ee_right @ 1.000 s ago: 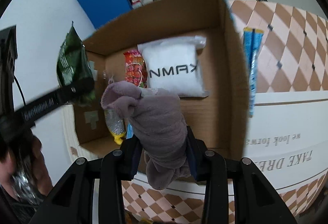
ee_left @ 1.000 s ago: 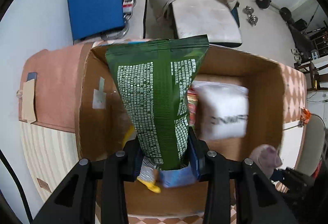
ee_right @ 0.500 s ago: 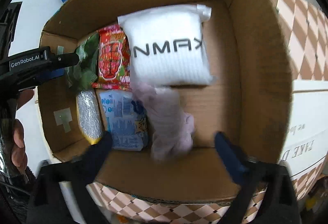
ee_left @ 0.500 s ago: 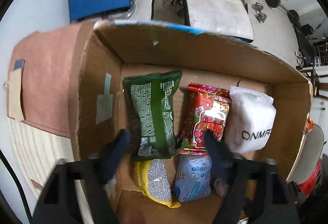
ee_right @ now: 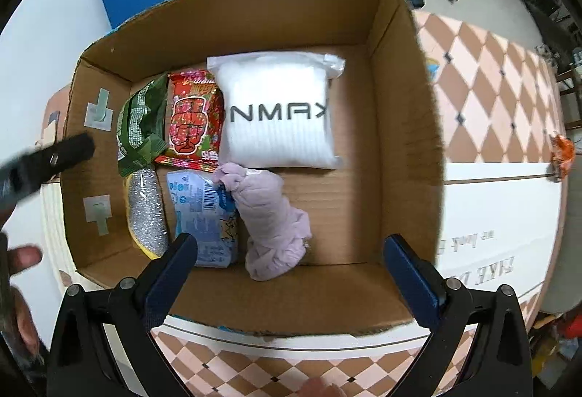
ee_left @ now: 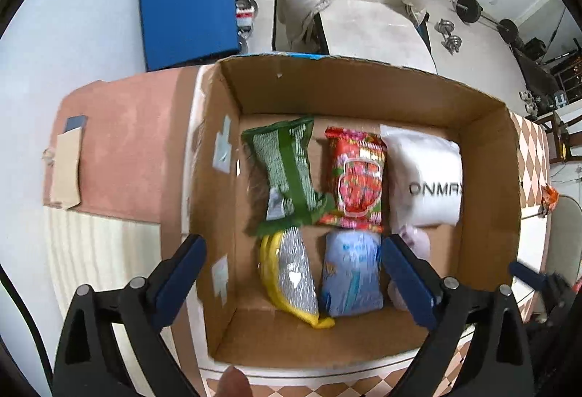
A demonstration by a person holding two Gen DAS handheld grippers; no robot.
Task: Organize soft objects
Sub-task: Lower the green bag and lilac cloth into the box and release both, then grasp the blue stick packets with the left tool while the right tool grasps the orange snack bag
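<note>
While both claws hang spread wide and hold nothing, the left claw [ee_left: 291, 279] and right claw [ee_right: 289, 273] look down into a cardboard box [ee_right: 403, 128] on the checkered surface [ee_right: 502, 84]. Inside lie a green bag [ee_left: 289, 175], a red packet [ee_left: 358, 179] and a white pouch [ee_right: 278, 117] along the far side. Nearer lie a silver and yellow scrubber [ee_left: 293, 275], a blue packet [ee_left: 351, 279] and a lilac cloth bundle [ee_right: 272, 215], which touches the blue packet.
</note>
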